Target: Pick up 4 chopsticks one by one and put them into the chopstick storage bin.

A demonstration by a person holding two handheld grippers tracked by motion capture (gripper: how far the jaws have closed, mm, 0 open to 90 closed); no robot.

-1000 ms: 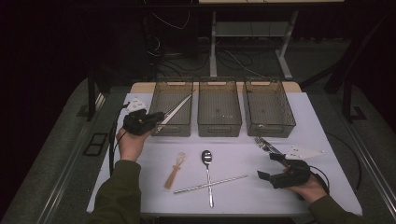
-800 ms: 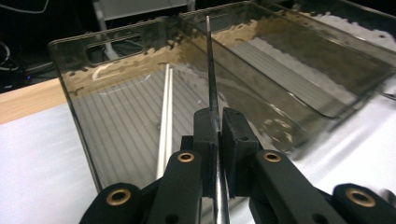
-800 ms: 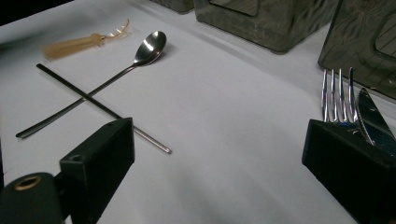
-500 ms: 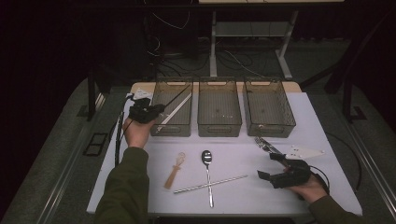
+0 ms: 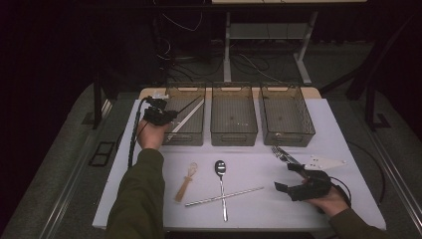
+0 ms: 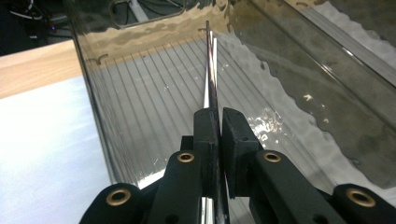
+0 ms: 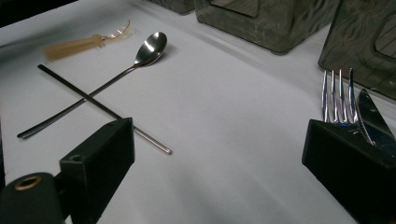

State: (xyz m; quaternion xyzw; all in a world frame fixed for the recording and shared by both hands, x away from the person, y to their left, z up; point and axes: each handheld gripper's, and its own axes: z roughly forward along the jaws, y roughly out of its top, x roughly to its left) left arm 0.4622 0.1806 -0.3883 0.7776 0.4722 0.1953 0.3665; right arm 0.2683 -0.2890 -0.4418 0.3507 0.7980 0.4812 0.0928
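Olive sleeves (image 5: 142, 191), black claws, brass screws (image 6: 118, 196)

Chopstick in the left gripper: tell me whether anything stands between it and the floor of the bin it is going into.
Nothing visible does. The left gripper is shut on the chopstick, which points into the left bin. In the left gripper view the ribbed floor below it is bare, and the stick has passed the near wall.

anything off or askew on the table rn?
Mostly tidy. One oddity: the spoon and a loose metal chopstick lie crossed on the white mat. The left gripper is shut on another chopstick over the left bin.
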